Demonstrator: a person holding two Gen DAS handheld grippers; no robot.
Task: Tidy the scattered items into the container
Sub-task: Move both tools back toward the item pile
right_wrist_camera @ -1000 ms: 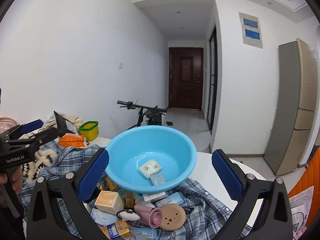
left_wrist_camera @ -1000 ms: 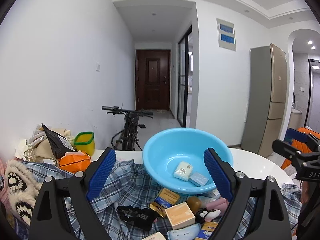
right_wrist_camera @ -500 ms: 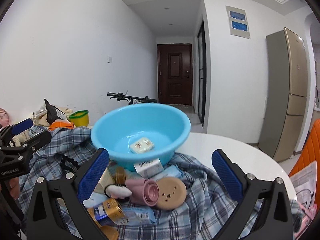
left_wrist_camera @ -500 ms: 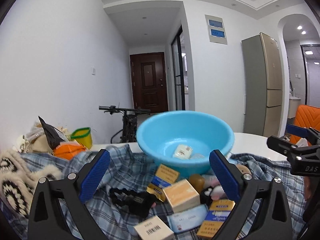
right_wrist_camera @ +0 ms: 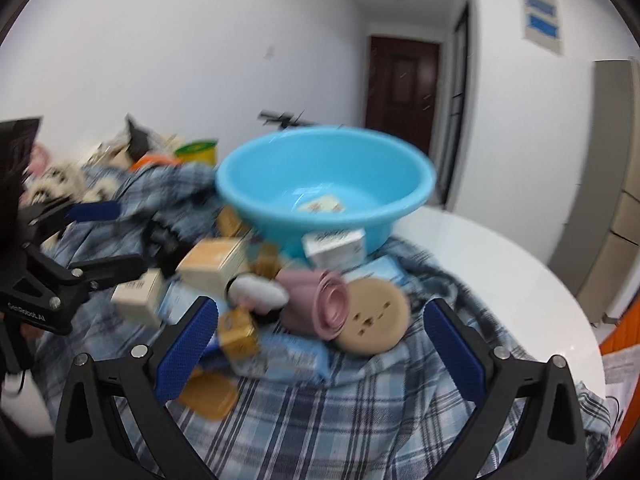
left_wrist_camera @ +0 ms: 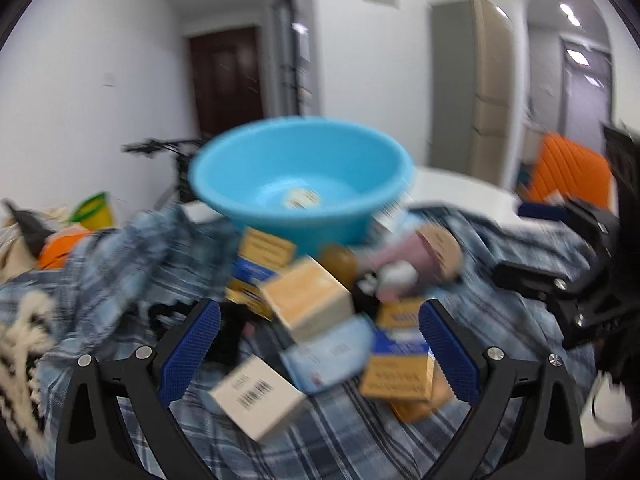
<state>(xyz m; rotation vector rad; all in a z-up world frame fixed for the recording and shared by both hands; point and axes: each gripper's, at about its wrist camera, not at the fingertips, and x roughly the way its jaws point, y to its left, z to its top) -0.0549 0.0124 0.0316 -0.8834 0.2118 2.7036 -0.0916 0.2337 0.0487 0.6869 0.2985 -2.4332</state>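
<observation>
Both views blurred. Left wrist cam sits low, close over the plaid cloth [left_wrist_camera: 460, 432], facing the blue basin [left_wrist_camera: 302, 184] from its near-left side. Right wrist cam same height, facing the basin [right_wrist_camera: 326, 188] from its near-right side, white tabletop [right_wrist_camera: 500, 280] right of it. Shared: basin, box pile in front of it, door behind.

A light blue round basin [right_wrist_camera: 326, 188] stands upright at the far side, with a small white packet [right_wrist_camera: 322, 203] inside. Near it, boxes [left_wrist_camera: 306, 304], a pink roll [right_wrist_camera: 320, 304] and a tan round disc [right_wrist_camera: 372, 318] lie scattered on the plaid cloth [right_wrist_camera: 340, 412].
</observation>
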